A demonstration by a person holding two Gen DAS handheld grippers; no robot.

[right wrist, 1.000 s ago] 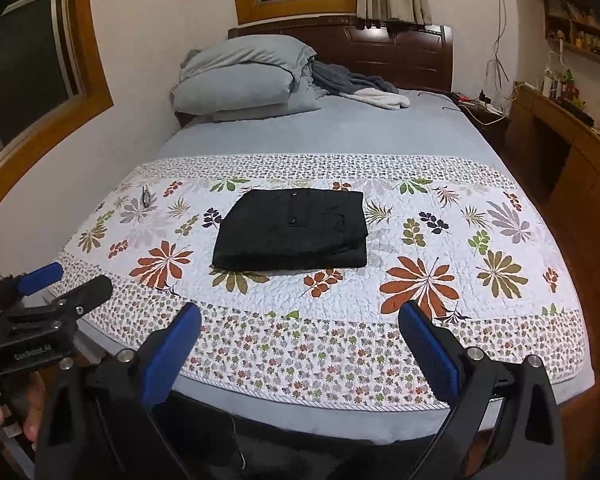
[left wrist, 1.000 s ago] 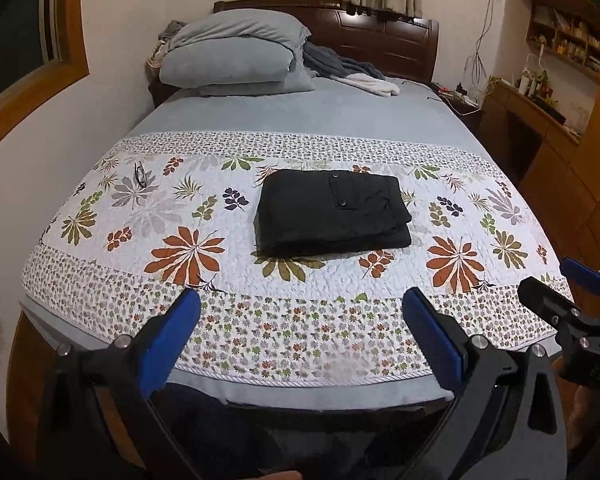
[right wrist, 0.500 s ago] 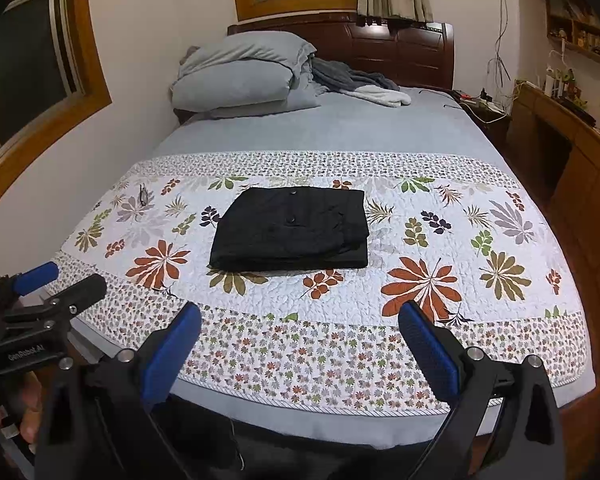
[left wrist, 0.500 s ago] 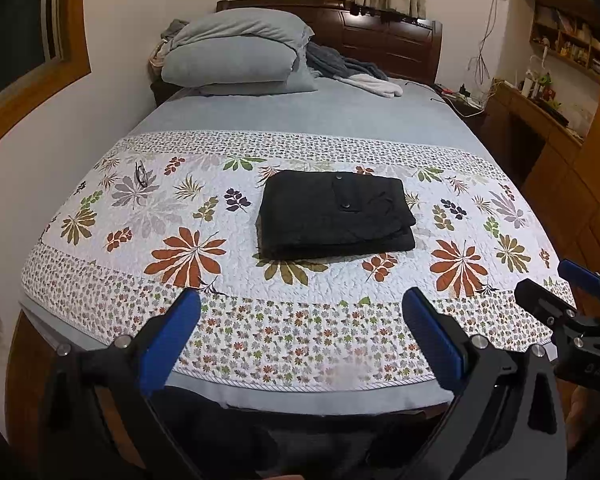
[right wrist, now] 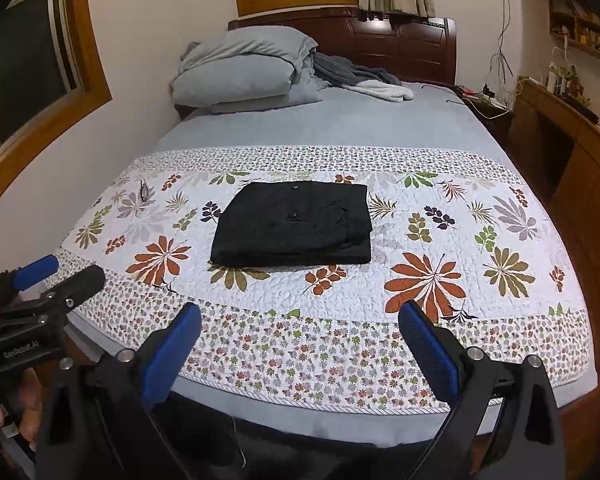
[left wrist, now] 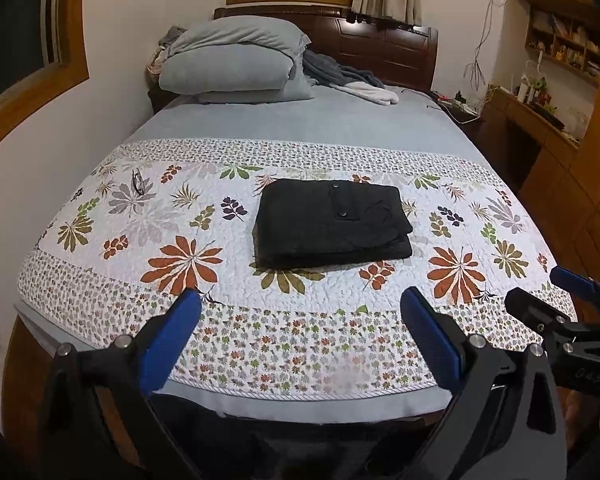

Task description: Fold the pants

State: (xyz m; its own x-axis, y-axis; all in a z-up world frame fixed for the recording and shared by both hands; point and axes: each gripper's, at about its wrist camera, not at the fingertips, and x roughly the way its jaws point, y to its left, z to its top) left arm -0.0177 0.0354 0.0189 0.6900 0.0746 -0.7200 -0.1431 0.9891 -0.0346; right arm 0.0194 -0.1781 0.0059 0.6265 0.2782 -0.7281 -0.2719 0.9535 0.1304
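Both tongs have eased back; pillows (left wrist: 236, 60) lie beyond folded pants (left wrist: 332, 222).

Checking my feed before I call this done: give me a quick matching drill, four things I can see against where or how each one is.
Things:
1. pants
2. pillows
3. glasses
4. left gripper

States:
A. stacked at the headboard
B. open, holding nothing
C. folded in a dark rectangle mid-quilt
D. lying on the quilt near the wall side

Pairs: 1-C, 2-A, 3-D, 4-B
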